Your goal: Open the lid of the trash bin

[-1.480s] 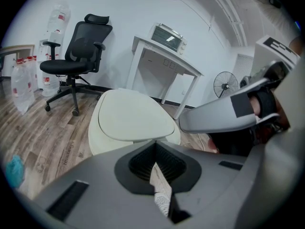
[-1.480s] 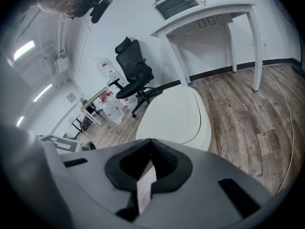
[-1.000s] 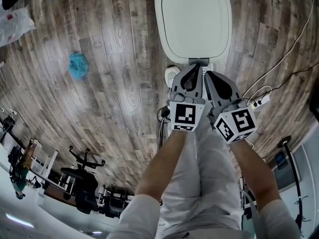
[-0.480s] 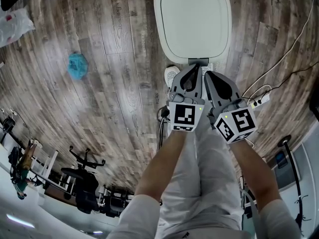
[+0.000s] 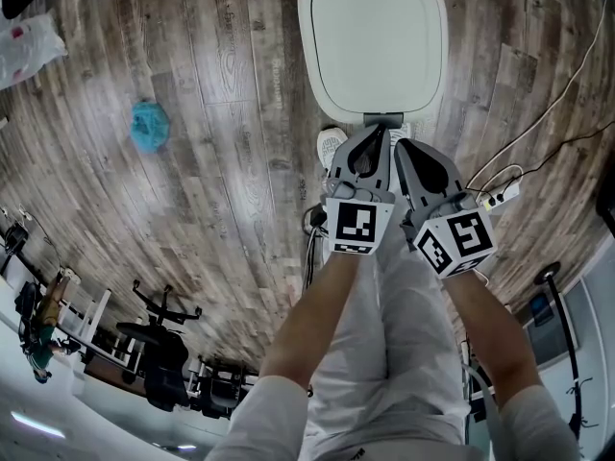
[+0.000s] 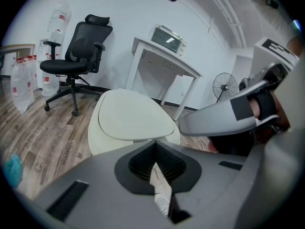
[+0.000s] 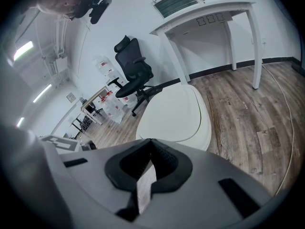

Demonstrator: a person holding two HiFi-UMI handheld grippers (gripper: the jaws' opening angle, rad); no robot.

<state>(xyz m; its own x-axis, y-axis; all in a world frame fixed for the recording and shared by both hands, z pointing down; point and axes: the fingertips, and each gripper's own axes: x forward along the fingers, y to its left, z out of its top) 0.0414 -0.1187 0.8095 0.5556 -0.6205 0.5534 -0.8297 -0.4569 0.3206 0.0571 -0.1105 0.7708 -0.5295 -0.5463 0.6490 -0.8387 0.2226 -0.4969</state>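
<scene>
The left gripper (image 5: 373, 137) and right gripper (image 5: 404, 150) have their jaws pressed together on nothing, near the trash bin (image 6: 95, 138). Its lid (image 5: 375, 36) looks light, stiff and slippery, so the front lip is probably the best place to hook it.

Trash bin lid (image 5: 373, 41): plain cream-white, no pattern. Floor (image 5: 221, 181): grey-brown wood-grain planks with dark streaks. Crumpled scrap (image 5: 150, 126) on the floor: teal. Left gripper (image 6: 155, 146) and right gripper (image 7: 150, 144): matte grey shells with black ribbed lining inside; each cube is white with black square markers. Trousers (image 5: 404, 353): white. Office chair (image 6: 76, 51): black, mesh back. Table (image 6: 164, 56): white. Wall (image 6: 119, 13): white. Cable (image 5: 577, 75): white.
</scene>
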